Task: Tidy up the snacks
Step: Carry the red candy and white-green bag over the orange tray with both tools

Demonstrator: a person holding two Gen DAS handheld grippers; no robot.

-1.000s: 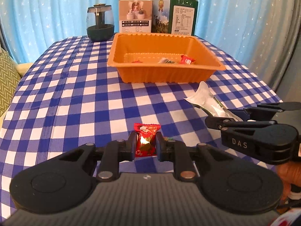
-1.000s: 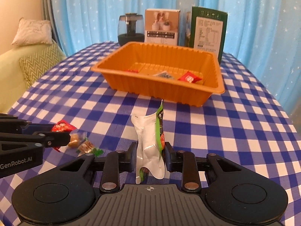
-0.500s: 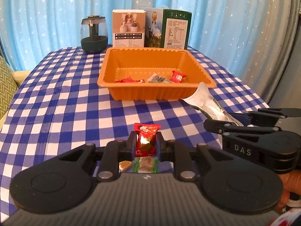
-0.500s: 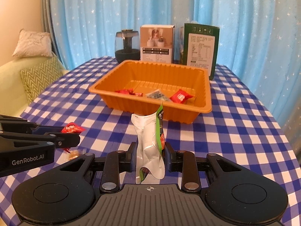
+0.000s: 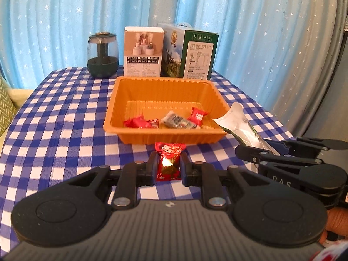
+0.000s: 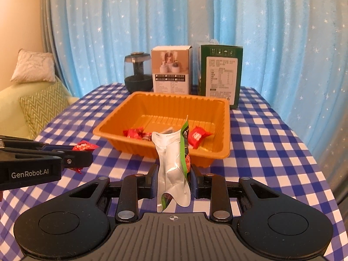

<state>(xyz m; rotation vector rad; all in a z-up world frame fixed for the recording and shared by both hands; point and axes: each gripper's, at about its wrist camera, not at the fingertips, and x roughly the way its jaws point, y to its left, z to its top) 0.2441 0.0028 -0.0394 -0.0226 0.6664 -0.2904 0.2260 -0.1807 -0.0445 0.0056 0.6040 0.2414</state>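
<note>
I hold a snack in each gripper above a blue-checked worktop (image 5: 54,119). My left gripper (image 5: 168,166) has its jaws pinched on a red candy (image 5: 169,159). My right gripper (image 6: 174,180) has its jaws clamped on a silver-and-green pouch (image 6: 174,163), which stands upright between them. Over the last second both hands have risen off the cloth and come nearer the orange tray (image 5: 134,100), which now sits just ahead, showing more of its floor. It already holds two red candies and a dark-wrapped sweet near its front wall. Both snacks look clear of the worktop, so I judge the lift done and the carry over the tray's rim next.
</note>
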